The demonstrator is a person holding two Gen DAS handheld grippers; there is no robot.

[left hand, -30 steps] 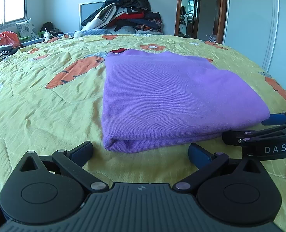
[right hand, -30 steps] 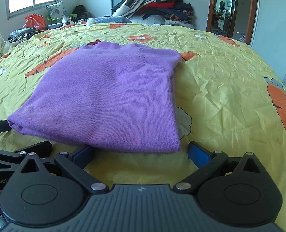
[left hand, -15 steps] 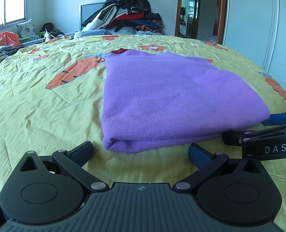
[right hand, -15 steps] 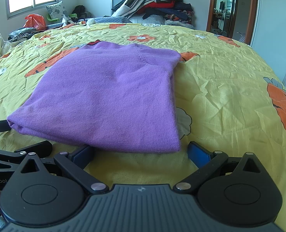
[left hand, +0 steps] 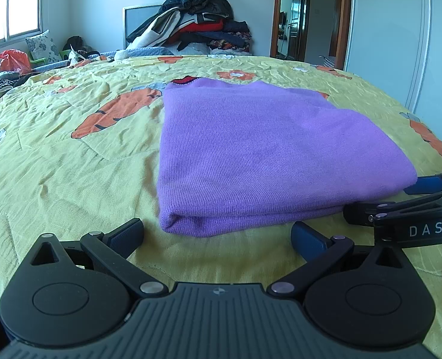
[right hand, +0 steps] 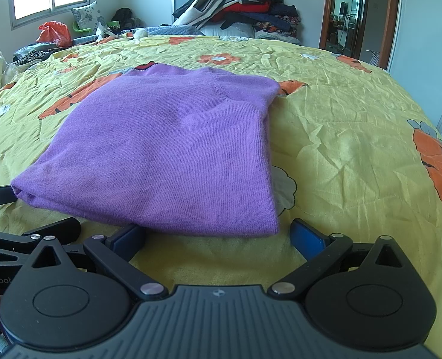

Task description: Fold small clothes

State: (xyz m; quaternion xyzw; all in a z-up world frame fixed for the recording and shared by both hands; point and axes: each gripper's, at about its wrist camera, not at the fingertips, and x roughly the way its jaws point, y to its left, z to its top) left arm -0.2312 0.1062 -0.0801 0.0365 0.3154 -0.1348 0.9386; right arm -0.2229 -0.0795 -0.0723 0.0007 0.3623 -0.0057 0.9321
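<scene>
the folded purple knit sweater (left hand: 268,155) lies just ahead of both spread, empty hand-held grippers, left hand-held gripper (left hand: 218,236) and right hand-held gripper (right hand: 218,236), its long axis running away from them.

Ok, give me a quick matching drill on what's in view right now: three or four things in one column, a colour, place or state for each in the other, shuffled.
Things:
1. purple sweater
2. bedspread
3. left hand-held gripper
4. clothes pile

Descriptions:
A. yellow with orange carrot prints
B. heaped at the far end of the bed
C. folded flat on the bed
D. open, holding nothing, just short of the garment's near edge

Pairs: 1-C, 2-A, 3-D, 4-B

The right hand-held gripper is open too.
</scene>
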